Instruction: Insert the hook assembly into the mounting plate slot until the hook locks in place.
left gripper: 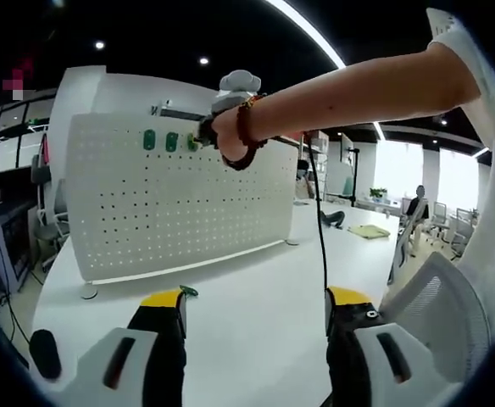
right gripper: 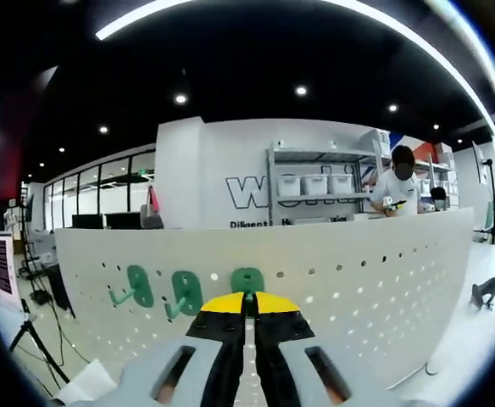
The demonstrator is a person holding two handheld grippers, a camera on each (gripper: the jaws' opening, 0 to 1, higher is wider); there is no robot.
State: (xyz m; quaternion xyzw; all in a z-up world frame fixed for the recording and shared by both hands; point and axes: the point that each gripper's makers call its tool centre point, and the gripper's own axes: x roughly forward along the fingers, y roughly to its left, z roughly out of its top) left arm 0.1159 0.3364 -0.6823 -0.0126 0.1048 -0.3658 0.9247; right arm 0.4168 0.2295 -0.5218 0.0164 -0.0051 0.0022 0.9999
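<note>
A white perforated pegboard panel stands upright on a white tabletop, two green plastic hooks already seated side by side near its upper edge. In the left gripper view, the person's bare forearm, a dark red bead bracelet at the wrist, reaches across to the board; the hand and the white tool it carries cover a third green hook, of which only a sliver shows. The left gripper, its yellow-tipped jaws set wide apart with nothing between them, hangs low over bare table, and a small green piece lies on the surface just beside its left tip; what it is cannot be made out. A black cable hangs down from the arm.

In the right gripper view, the right gripper has its jaws pressed nearly together at the base of the third green hook, right up against the board; whether they actually clasp it cannot be told. Open tabletop spreads right of the panel.
</note>
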